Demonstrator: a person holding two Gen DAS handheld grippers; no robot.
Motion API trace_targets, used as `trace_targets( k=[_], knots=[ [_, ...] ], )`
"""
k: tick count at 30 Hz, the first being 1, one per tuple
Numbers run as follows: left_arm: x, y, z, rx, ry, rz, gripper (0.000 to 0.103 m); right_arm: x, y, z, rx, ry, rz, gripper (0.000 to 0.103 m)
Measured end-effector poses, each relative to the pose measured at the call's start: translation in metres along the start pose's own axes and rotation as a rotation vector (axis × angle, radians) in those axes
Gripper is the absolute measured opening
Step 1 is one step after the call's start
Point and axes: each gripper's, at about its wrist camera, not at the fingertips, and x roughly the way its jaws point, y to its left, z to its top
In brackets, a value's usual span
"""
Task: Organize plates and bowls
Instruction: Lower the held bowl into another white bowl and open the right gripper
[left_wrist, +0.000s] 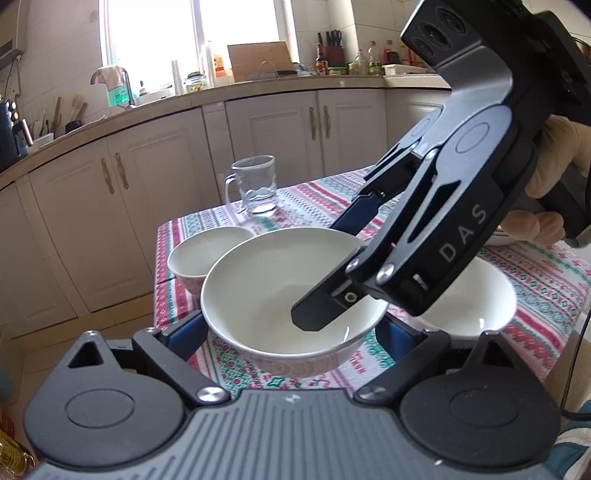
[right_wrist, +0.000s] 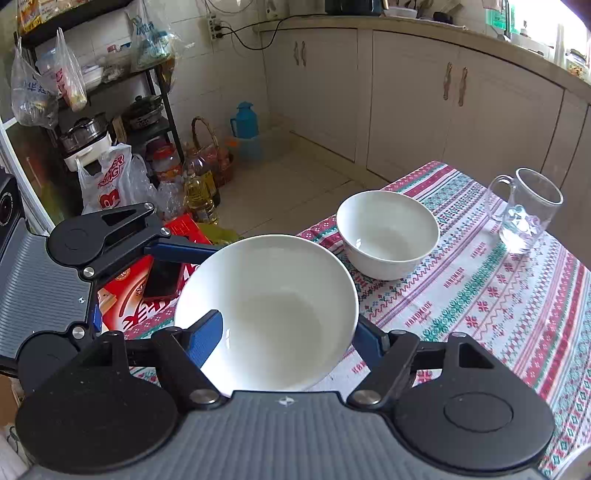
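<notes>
A wide white bowl (left_wrist: 258, 291) (right_wrist: 273, 306) hangs tilted just above the patterned tablecloth, near the table's corner. My left gripper (left_wrist: 291, 332) is shut on it, one finger (left_wrist: 184, 328) on each outer side below the rim. My right gripper (left_wrist: 332, 266) (right_wrist: 286, 343) comes in from the upper right and holds the same bowl. One of its fingers (left_wrist: 317, 314) lies inside the bowl, the other outside the far wall. A smaller white bowl (left_wrist: 203, 254) (right_wrist: 388, 236) sits at the table corner. Another white bowl (left_wrist: 476, 306) stands to the right.
A glass mug (left_wrist: 255, 188) (right_wrist: 524, 214) stands behind the bowls. The table edge (left_wrist: 159, 280) drops to the floor on the left. Below it lie a red box (right_wrist: 129, 295) and oil bottles (right_wrist: 199, 195). A gloved hand (left_wrist: 554, 162) holds the right gripper.
</notes>
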Motion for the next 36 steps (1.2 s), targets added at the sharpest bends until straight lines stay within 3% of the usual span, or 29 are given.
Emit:
trace_targets(
  k=[17,36],
  knots=[
    [-0.003,-0.067,0.017,0.067,-0.042,-0.162,0.097,-0.080,-0.007,-0.060,0.082,-0.043,-0.133,0.080],
    [0.020,-0.091,0.016,0.076,0.028,-0.220,0.097,-0.085,-0.028,-0.100,0.157,-0.019,-0.153,0.080]
  ],
)
